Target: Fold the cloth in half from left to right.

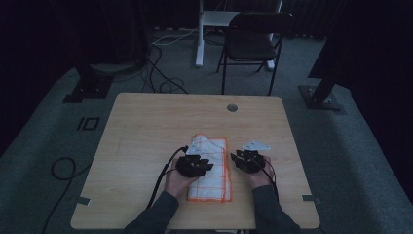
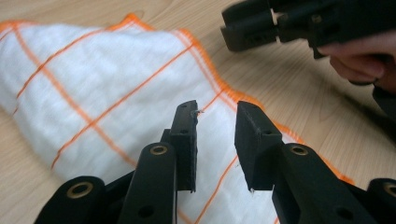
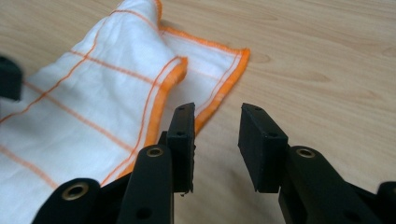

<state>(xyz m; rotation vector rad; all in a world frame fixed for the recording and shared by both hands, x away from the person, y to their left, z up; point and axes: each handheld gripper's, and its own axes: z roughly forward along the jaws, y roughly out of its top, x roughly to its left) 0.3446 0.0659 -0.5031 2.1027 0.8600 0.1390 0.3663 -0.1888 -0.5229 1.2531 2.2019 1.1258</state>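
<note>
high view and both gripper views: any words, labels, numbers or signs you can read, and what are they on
"10", or perhaps "IO": dark block marks on the grey carpet floor left of the light wooden table.
No readable text on the white cloth with orange grid lines and orange hem, the black folding chair, or either black hand-held gripper, left or right.

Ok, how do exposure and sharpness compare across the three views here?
High view: dim and underexposed, the cloth and table muted, the surroundings nearly black. Left gripper view: bright, cloth weave crisp, near jaws slightly soft. Right gripper view: equally bright, wood grain clear, no glare.
</note>
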